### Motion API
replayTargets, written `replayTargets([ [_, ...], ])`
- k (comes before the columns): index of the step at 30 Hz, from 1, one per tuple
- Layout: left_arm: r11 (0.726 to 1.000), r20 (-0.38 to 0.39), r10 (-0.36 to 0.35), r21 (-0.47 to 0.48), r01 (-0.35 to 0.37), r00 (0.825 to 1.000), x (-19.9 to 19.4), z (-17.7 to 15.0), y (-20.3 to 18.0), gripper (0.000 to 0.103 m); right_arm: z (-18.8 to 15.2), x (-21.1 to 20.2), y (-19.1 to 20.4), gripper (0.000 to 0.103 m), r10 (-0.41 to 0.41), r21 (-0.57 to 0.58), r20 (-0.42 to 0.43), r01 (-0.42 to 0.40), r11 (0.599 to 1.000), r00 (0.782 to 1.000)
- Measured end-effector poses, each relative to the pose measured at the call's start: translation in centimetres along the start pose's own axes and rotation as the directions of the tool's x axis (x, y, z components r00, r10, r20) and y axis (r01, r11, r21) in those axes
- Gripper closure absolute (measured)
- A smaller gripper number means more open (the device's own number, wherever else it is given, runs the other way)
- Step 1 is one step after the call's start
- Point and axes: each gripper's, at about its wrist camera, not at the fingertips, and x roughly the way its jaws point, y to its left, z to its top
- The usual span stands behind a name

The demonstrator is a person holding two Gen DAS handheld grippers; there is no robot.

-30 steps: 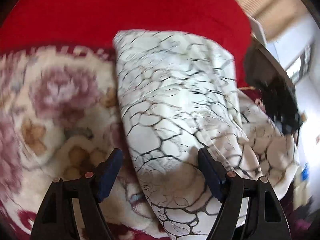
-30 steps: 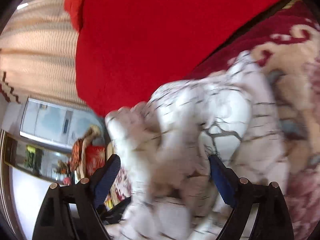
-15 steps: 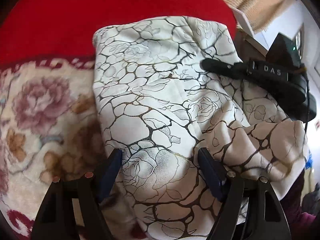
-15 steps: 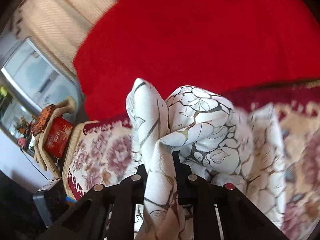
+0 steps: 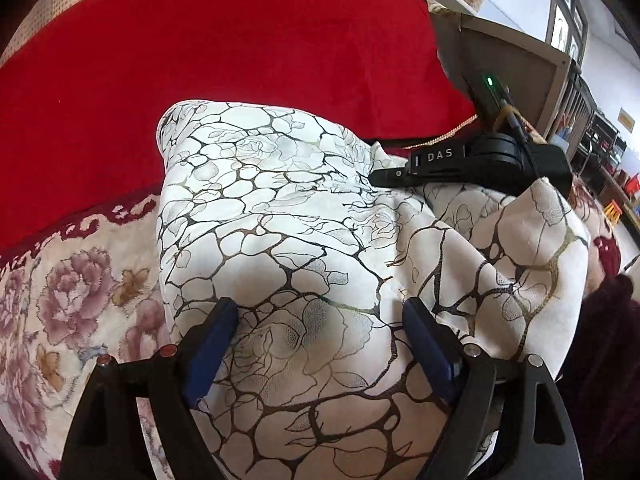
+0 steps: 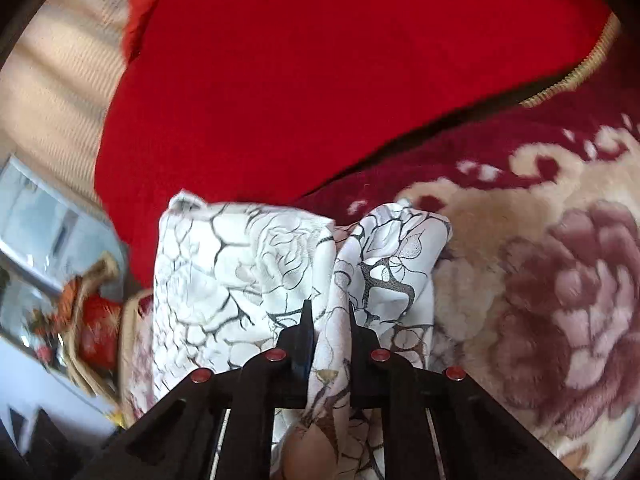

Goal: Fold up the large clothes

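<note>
A white garment (image 5: 272, 216) with black crackle lines and rose prints lies bunched on a floral blanket (image 5: 72, 300). My left gripper (image 5: 320, 336) is open, its blue-padded fingers (image 5: 212, 340) spread over the near end of the garment, gripping nothing. My right gripper (image 6: 328, 320) is shut on a raised fold of the same garment (image 6: 224, 264), which drapes to both sides of the jaws. The right gripper also shows in the left wrist view (image 5: 472, 160), black, marked DAS, at the garment's far right.
A red cushion or cover (image 5: 240, 52) fills the back in both views. The floral blanket (image 6: 552, 280) extends to the right in the right wrist view. A grey shelf or table edge (image 5: 512, 52) stands at the far right. Red decorated items (image 6: 92, 328) sit off the left edge.
My right gripper closed on a fold of the garment about half a second ago and has since carried it lower, toward the blanket. The left gripper stayed open and moved slightly over the garment.
</note>
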Motion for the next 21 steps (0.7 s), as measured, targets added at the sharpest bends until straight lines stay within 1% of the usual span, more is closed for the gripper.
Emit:
replayTargets([
  [1, 1.0, -0.001, 0.01, 0.014, -0.01, 1.0, 0.3, 0.5, -1.2, 0.018, 0.0, 0.0, 0.5, 0.091, -0.024, -0.035, -0.002, 0.024, 0.999, 1.0],
  [2, 0.999, 0.0, 0.022, 0.027, -0.022, 1.0, 0.8, 0.6, -1.6, 0.017, -0.2, 0.3, 0.7, 0.087, -0.038, -0.048, -0.012, 0.038, 0.998, 0.999],
  [4, 0.997, 0.007, 0.049, 0.056, -0.049, 0.999, 1.5, 1.4, -2.4, 0.017, -0.6, 1.0, -0.1, 0.085, -0.03, 0.005, -0.046, 0.03, 1.0, 0.998],
  [5, 0.997, 0.01, 0.051, 0.062, -0.051, 0.999, 1.4, 1.4, -2.6, 0.017, -0.7, 0.8, -0.3, 0.082, -0.033, 0.038, -0.042, 0.034, 0.999, 0.999],
  [7, 0.999, 0.025, 0.022, 0.034, -0.022, 0.999, 1.3, 0.8, -2.0, 0.017, -1.0, -0.7, 0.3, 0.08, -0.035, 0.062, -0.025, 0.036, 0.997, 0.999],
  [8, 1.0, 0.038, -0.002, 0.005, 0.002, 0.999, 0.1, 0.6, -1.6, 0.017, -1.2, -2.0, 0.7, 0.08, -0.04, 0.065, -0.002, 0.04, 0.997, 0.999],
  [9, 0.999, 0.049, -0.029, -0.014, 0.029, 0.998, -0.7, 0.7, -1.3, 0.017, -1.5, -4.0, 1.7, 0.079, -0.072, 0.05, 0.044, 0.07, 0.996, 0.996],
  [10, 0.999, 0.056, -0.052, -0.013, 0.052, 0.997, -2.2, 0.6, -0.9, 0.017, -1.6, -5.4, 2.1, 0.079, -0.098, 0.034, 0.074, 0.096, 0.995, 0.992],
  [11, 0.997, 0.068, -0.074, -0.01, 0.074, 0.995, -2.8, 0.6, -0.6, 0.017, -1.9, -7.2, 3.2, 0.079, -0.128, -0.001, 0.124, 0.13, 0.992, 0.984],
  [12, 0.996, 0.084, -0.09, -0.009, 0.091, 0.992, -3.5, 0.6, -0.2, 0.017, -2.4, -9.0, 4.5, 0.079, -0.127, -0.045, 0.179, 0.137, 0.99, 0.976],
  [13, 0.994, 0.106, -0.107, -0.018, 0.11, 0.989, -5.0, 0.7, 0.3, 0.017, -2.9, -10.5, 5.3, 0.079, -0.097, -0.079, 0.211, 0.116, 0.99, 0.973],
  [14, 0.992, 0.124, -0.119, -0.025, 0.123, 0.985, -5.9, 0.9, 0.6, 0.017, -3.5, -11.6, 6.5, 0.079, -0.057, -0.107, 0.225, 0.083, 0.991, 0.973],
  [15, 0.991, 0.155, -0.121, -0.039, 0.128, 0.98, -7.2, 0.9, 1.5, 0.016, -4.0, -12.5, 7.7, 0.079, -0.022, -0.138, 0.217, 0.053, 0.989, 0.976],
  [16, 0.992, 0.176, -0.105, -0.056, 0.117, 0.979, -7.9, 1.0, 2.3, 0.016, -4.4, -12.9, 8.7, 0.079, -0.003, -0.164, 0.21, 0.038, 0.986, 0.978],
  [17, 0.992, 0.186, -0.086, -0.079, 0.102, 0.979, -8.6, 1.0, 3.2, 0.016, -5.0, -13.5, 10.4, 0.079, 0.022, -0.214, 0.206, 0.023, 0.977, 0.978],
  [18, 0.99, 0.186, -0.073, -0.103, 0.093, 0.98, -8.9, 0.8, 4.1, 0.016, -5.4, -13.5, 11.7, 0.079, 0.034, -0.241, 0.2, 0.015, 0.97, 0.979],
  [20, 0.984, 0.157, -0.049, -0.161, 0.075, 0.986, -8.3, 0.0, 6.0, 0.016, -6.7, -13.2, 14.1, 0.079, 0.054, -0.283, 0.15, -0.009, 0.959, 0.987],
  [21, 0.98, 0.131, -0.039, -0.188, 0.063, 0.991, -7.6, -0.4, 6.7, 0.016, -7.3, -13.7, 14.2, 0.079, 0.057, -0.295, 0.121, -0.019, 0.955, 0.991],
])
